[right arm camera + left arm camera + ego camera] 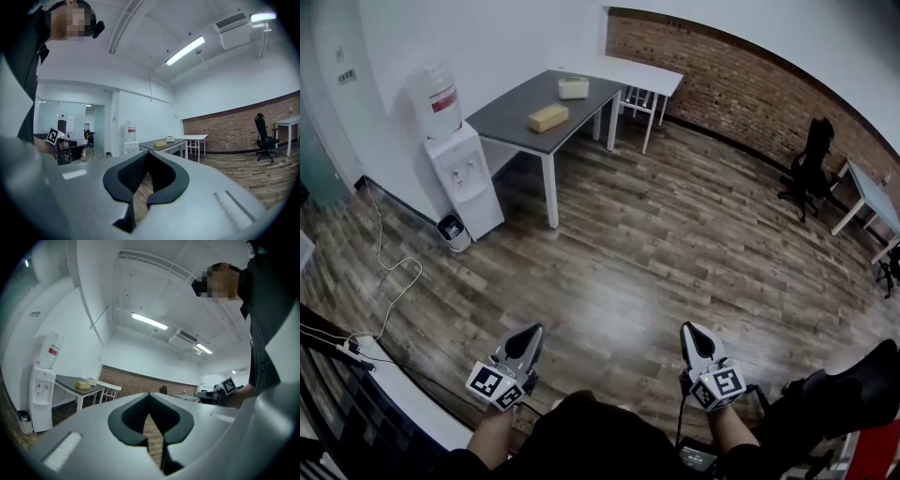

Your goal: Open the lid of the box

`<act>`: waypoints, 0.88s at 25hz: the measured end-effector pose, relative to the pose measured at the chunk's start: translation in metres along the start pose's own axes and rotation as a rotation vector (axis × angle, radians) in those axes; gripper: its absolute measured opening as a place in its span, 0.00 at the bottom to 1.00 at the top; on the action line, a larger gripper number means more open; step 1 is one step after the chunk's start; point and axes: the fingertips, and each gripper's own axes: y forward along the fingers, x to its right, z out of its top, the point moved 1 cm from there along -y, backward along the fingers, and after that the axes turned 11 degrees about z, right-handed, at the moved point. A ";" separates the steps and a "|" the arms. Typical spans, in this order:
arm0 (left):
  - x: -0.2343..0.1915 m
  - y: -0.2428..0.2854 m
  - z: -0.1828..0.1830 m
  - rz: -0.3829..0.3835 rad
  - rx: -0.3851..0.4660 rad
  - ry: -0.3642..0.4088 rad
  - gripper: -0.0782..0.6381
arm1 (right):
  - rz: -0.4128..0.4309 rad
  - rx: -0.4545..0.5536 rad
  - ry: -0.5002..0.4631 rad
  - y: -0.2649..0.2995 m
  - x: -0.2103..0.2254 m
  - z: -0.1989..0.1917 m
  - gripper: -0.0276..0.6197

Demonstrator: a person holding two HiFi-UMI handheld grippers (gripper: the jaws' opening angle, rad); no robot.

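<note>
Two boxes lie far off on a dark grey table: a tan box nearer me and a smaller cream box behind it. Both have their lids down. The left gripper view shows the tan box small in the distance, and the right gripper view shows the same tan box. My left gripper and right gripper hover side by side over the wooden floor, close to my body. Each one is shut with nothing in it, as the left gripper and right gripper tips show.
A water dispenser with a small bin stands left of the grey table. A white table sits behind it by the brick wall. A cable trails on the floor at left. An office chair stands at right.
</note>
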 end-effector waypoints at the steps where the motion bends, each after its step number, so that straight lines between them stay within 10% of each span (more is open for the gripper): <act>1: -0.001 -0.001 0.000 -0.001 0.001 -0.001 0.11 | 0.001 -0.001 0.001 0.002 -0.002 -0.001 0.05; 11: -0.042 -0.009 0.018 -0.043 0.014 -0.011 0.11 | -0.011 0.085 0.081 0.040 -0.035 0.014 0.05; 22: -0.082 -0.003 0.005 -0.025 -0.034 -0.002 0.11 | 0.019 0.034 -0.037 0.074 -0.040 0.022 0.07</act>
